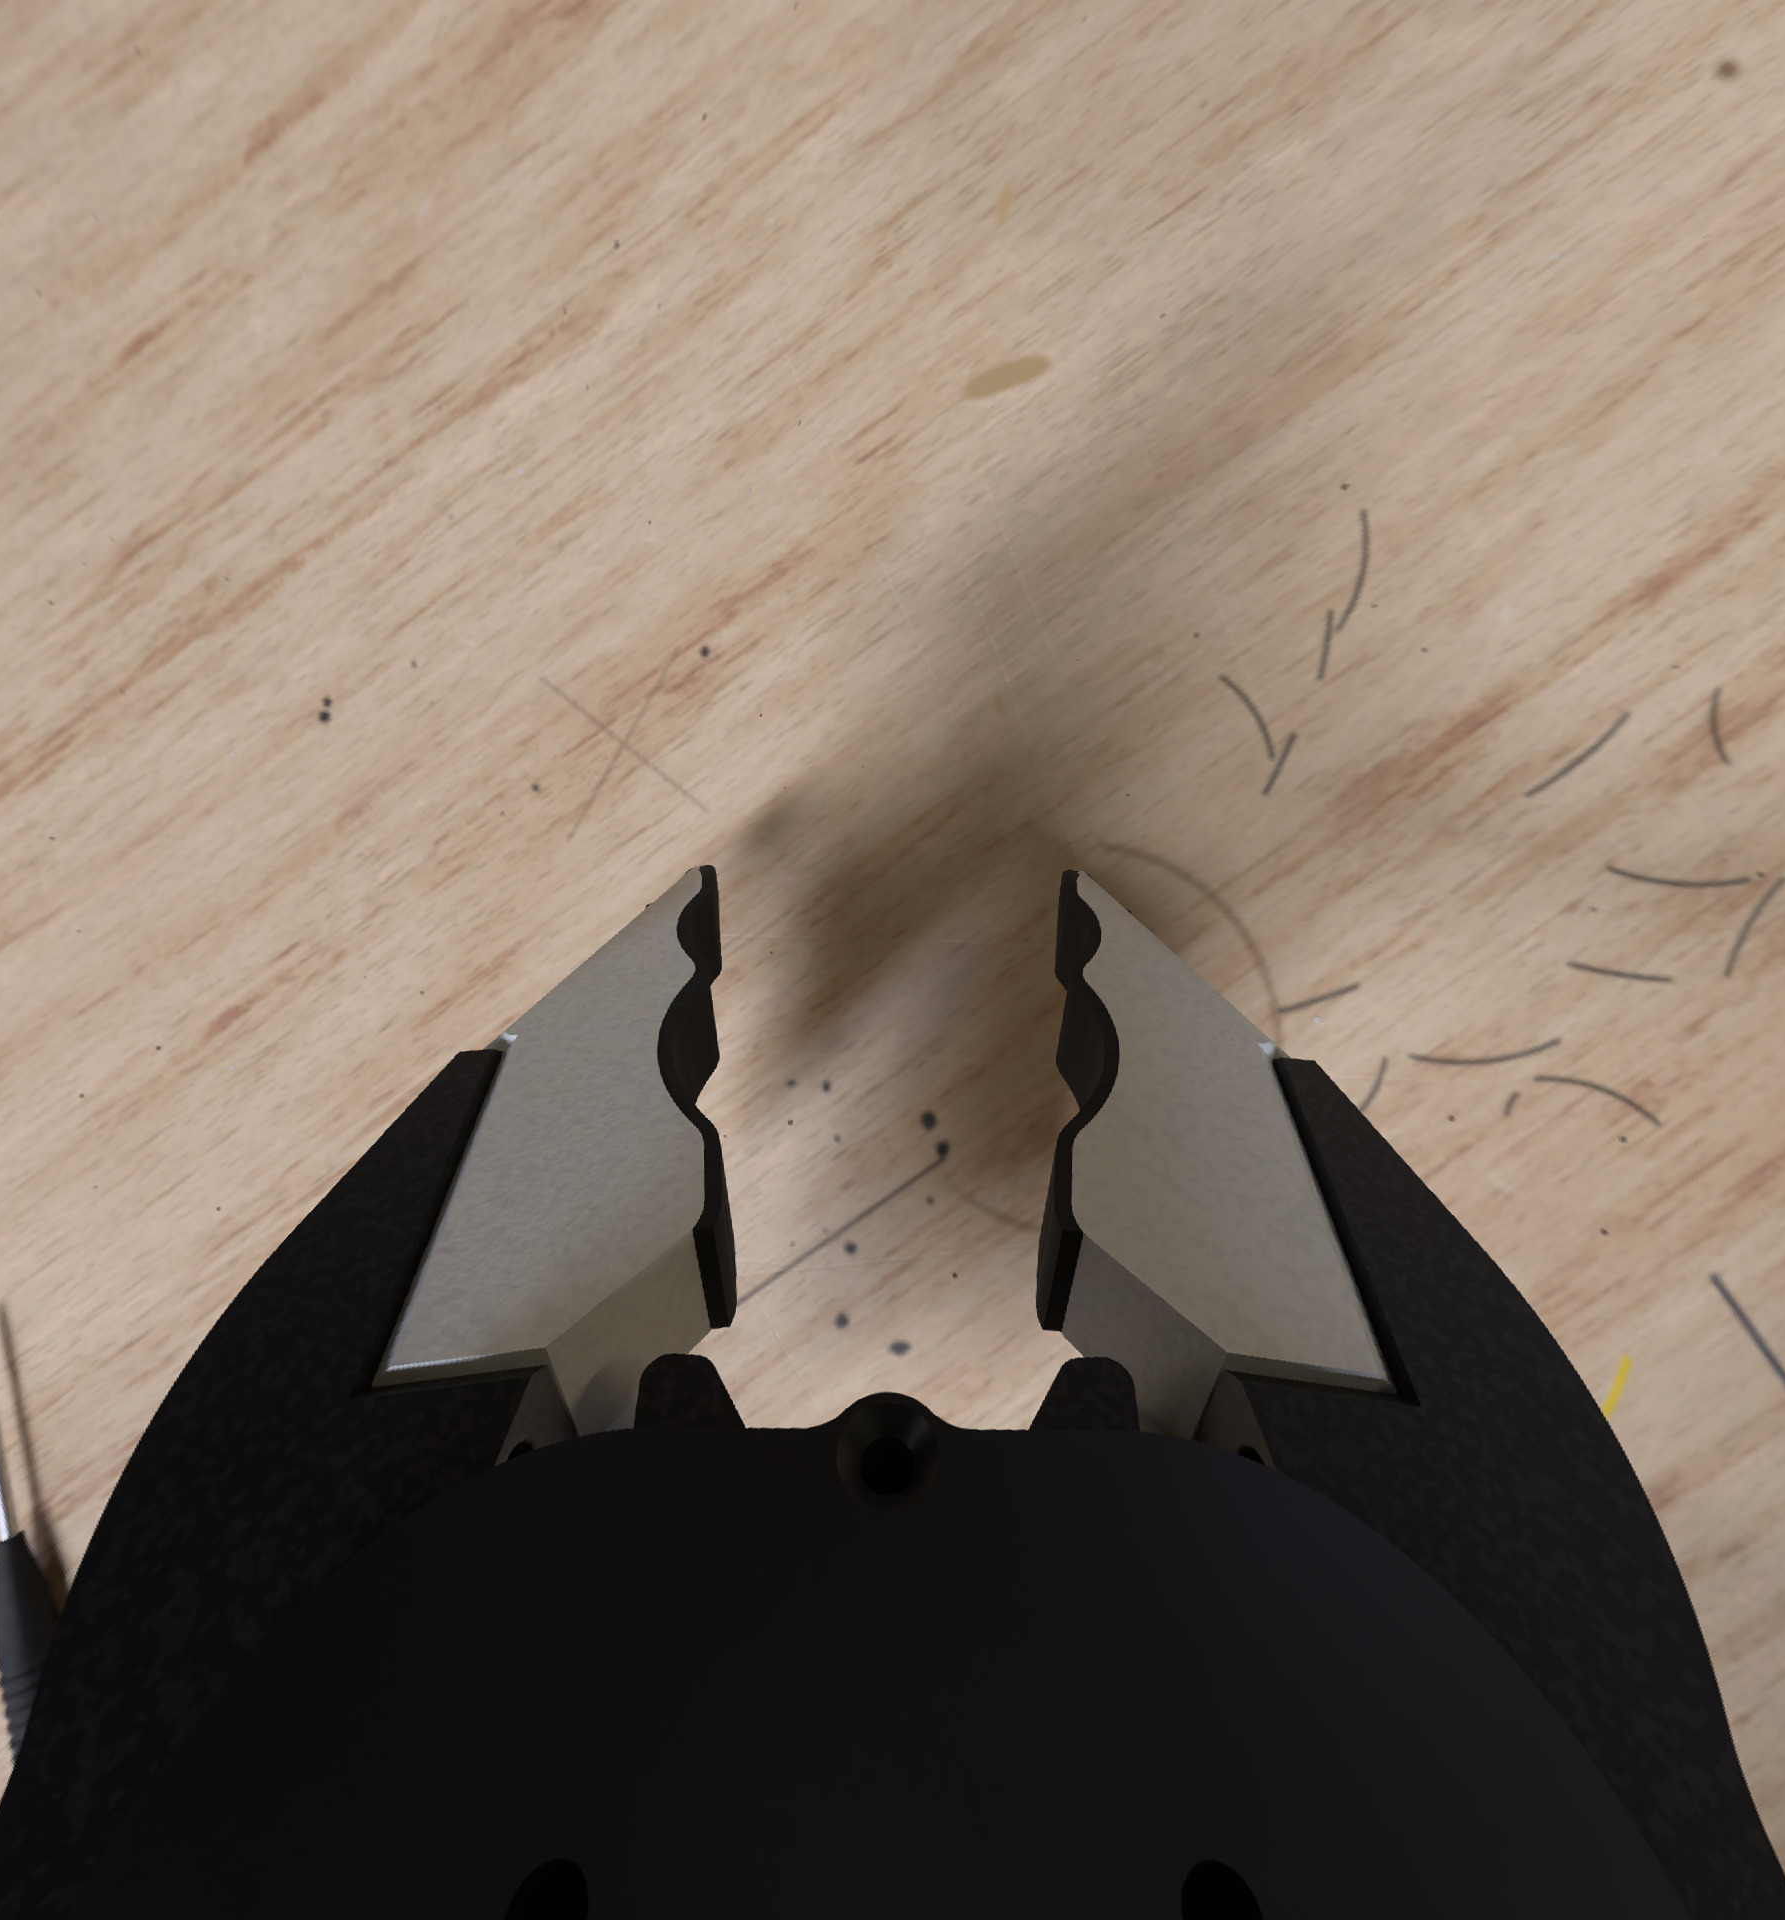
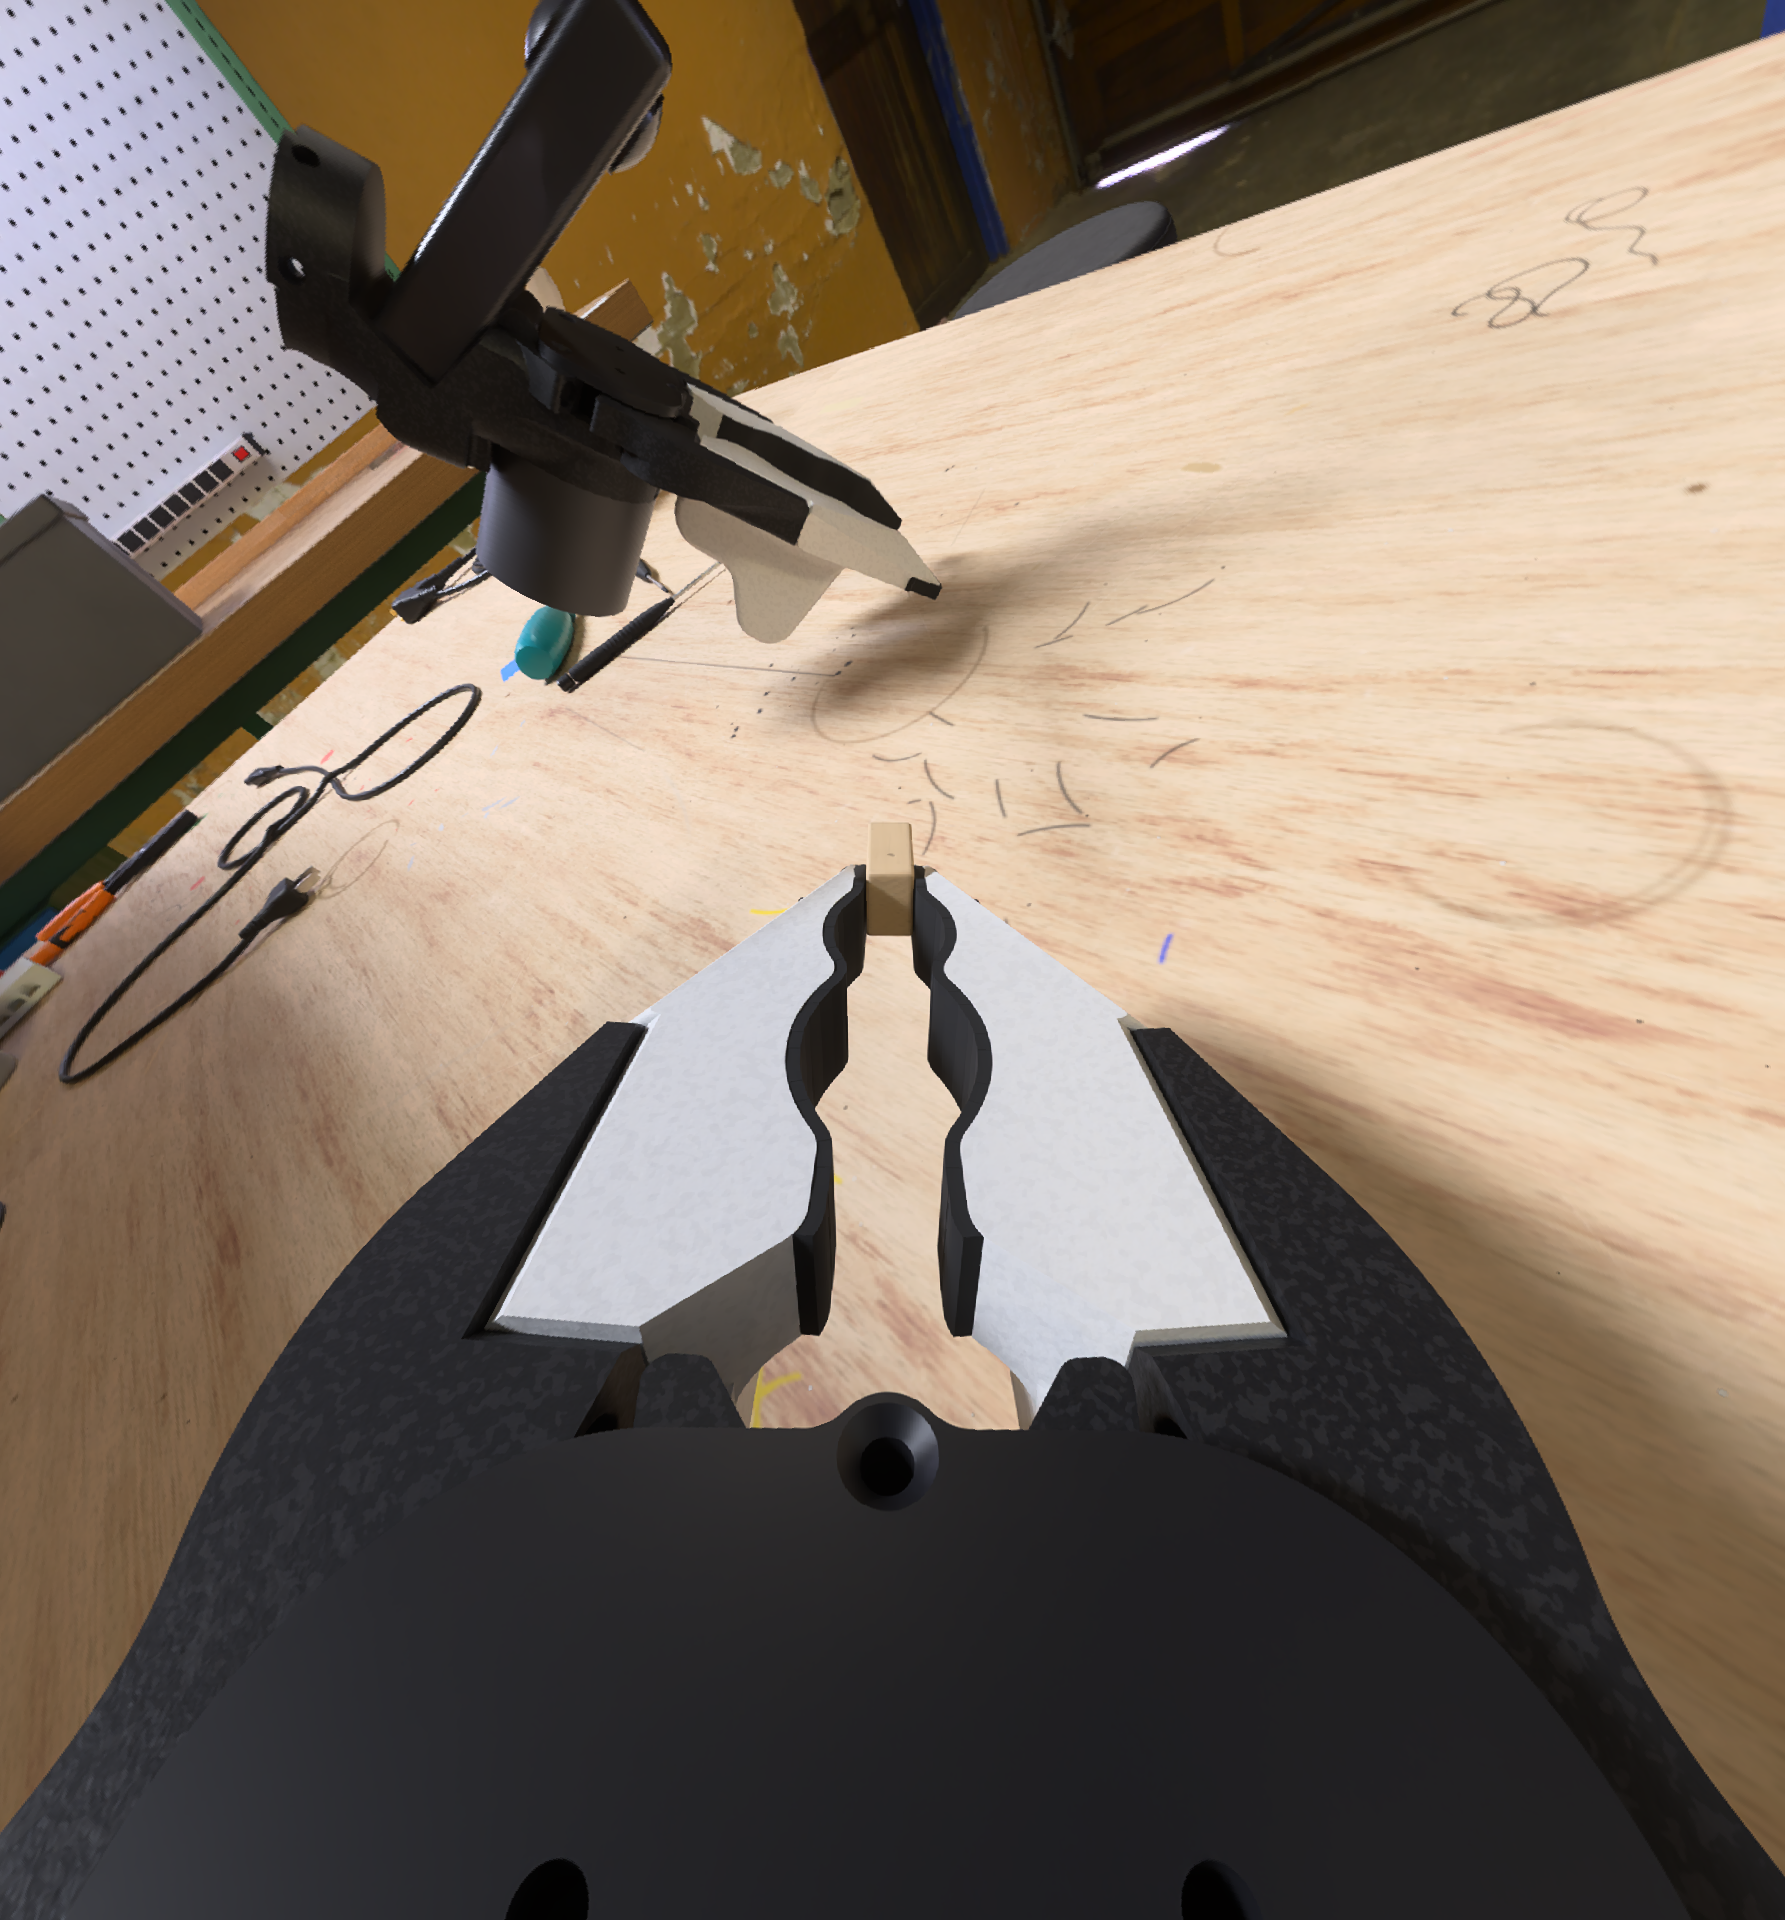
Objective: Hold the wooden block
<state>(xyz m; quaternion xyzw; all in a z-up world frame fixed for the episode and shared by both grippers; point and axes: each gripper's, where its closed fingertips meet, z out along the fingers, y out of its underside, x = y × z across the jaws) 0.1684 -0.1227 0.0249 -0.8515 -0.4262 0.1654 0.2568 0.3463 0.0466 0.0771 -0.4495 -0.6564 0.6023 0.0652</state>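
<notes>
A small pale wooden block [image 2: 889, 878] is pinched between the fingertips of my right gripper [image 2: 890, 875], a little above the plywood table [image 2: 1387, 540]. The right gripper is shut on the block, and the block's top sticks out past the tips. My left gripper [image 1: 888, 883] is open and empty, pointing down at the bare table [image 1: 555, 364] close to its surface. The left gripper also shows in the right wrist view [image 2: 898, 582], hovering over the table to the far left of the block. The block does not show in the left wrist view.
A small screwdriver [image 1: 0, 1486] lies at the left edge of the left wrist view. A black cable [image 2: 275, 831], a pen [image 2: 618, 644] and a teal object [image 2: 543, 639] lie on the table's left side. A pegboard wall [image 2: 67, 260] stands behind. Pencil marks cover the table.
</notes>
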